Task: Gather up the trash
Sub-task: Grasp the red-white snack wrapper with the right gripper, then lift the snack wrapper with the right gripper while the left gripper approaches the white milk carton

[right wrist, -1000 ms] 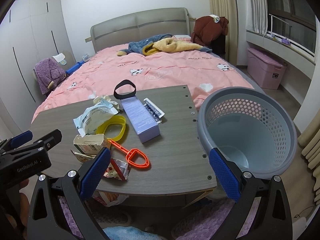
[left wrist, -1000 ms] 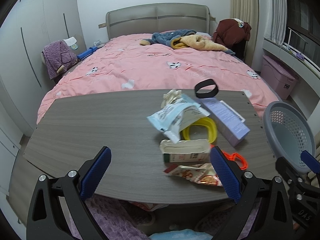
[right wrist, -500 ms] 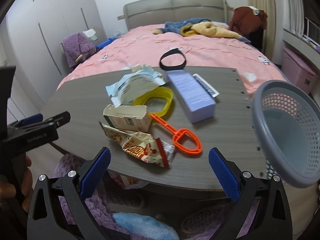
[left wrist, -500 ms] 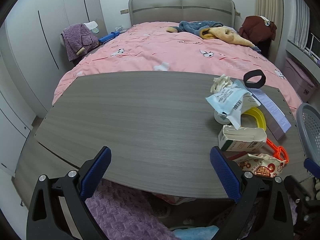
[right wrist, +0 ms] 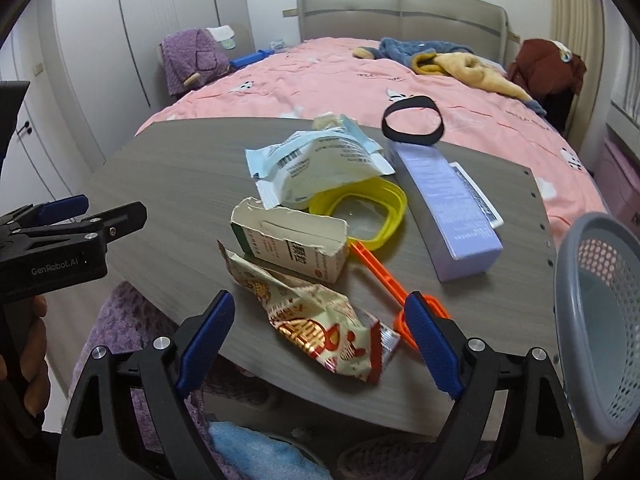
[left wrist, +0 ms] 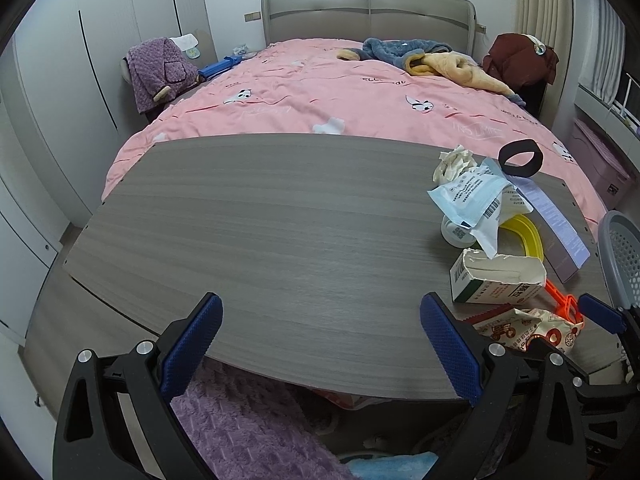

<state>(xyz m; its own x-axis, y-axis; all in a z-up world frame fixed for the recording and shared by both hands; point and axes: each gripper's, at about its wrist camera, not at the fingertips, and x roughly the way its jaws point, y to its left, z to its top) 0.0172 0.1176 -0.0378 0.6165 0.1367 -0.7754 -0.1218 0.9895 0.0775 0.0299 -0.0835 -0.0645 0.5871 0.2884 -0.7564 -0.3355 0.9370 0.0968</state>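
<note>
Trash lies on the right part of the grey table (left wrist: 280, 220): a crumpled red-and-cream snack wrapper (right wrist: 316, 320), a torn white-and-green carton (right wrist: 292, 246), a blue-and-white pouch (right wrist: 316, 164) and a crumpled tissue (left wrist: 452, 162). My right gripper (right wrist: 318, 304) hovers just over the snack wrapper. Its jaws are closing, with the wrapper between the blue pads and not pressed by them. My left gripper (left wrist: 320, 304) stands open over bare tabletop, left of the pile, with nothing between its fingers. A grey mesh basket (right wrist: 592, 320) hangs off the table's right end.
A yellow lid frame (right wrist: 360, 216), an orange plastic scoop (right wrist: 384, 276), a lilac box (right wrist: 444, 208) and a black band (right wrist: 412, 126) share the pile. A pink bed (left wrist: 340, 92) lies behind the table. A purple rug (left wrist: 248, 428) is below its near edge.
The right gripper has swung left from the basket and dropped close over the snack wrapper, and its jaws have narrowed. The left gripper shifted left onto bare table, then held still.
</note>
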